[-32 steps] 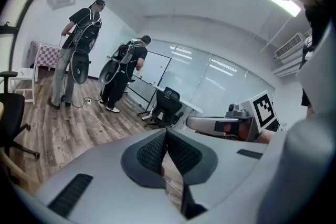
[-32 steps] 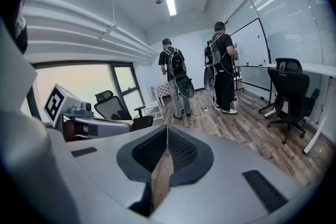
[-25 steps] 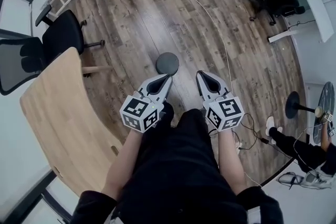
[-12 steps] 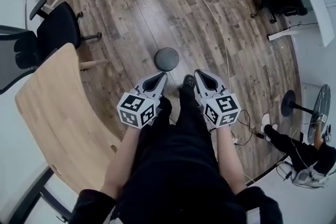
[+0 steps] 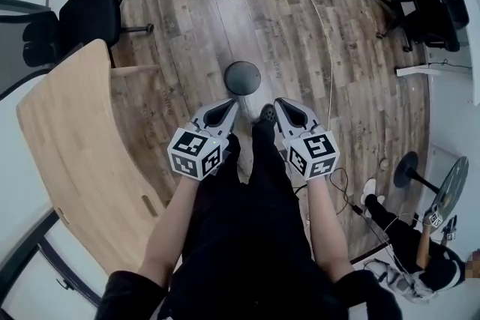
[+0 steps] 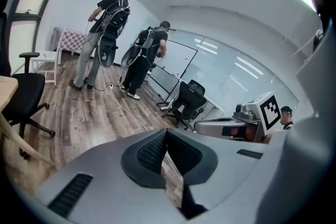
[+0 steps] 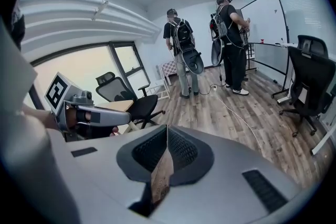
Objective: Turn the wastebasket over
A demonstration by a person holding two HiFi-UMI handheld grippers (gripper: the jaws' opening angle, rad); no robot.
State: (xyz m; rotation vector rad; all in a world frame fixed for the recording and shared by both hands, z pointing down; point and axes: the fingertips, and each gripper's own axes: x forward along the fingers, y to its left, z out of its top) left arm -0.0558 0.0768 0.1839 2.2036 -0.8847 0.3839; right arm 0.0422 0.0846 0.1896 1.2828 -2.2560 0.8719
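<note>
Left gripper (image 5: 229,105) and right gripper (image 5: 281,103) are both pressed together, holding nothing. To flip the dark round wastebasket (image 5: 242,77), probably bottom-up, spread both jaws first, then take opposite sides.

Person: black top (image 5: 247,273) with short black sleeves (image 5: 126,290), black trousers (image 5: 259,191), one dark shoe (image 5: 268,115). Left gripper (image 5: 227,107) and right gripper (image 5: 283,106): grey moulded shells, black ribbed pads (image 6: 150,152) lining the jaws. Each carries a white cube (image 5: 196,152) printed with black square markers.
</note>
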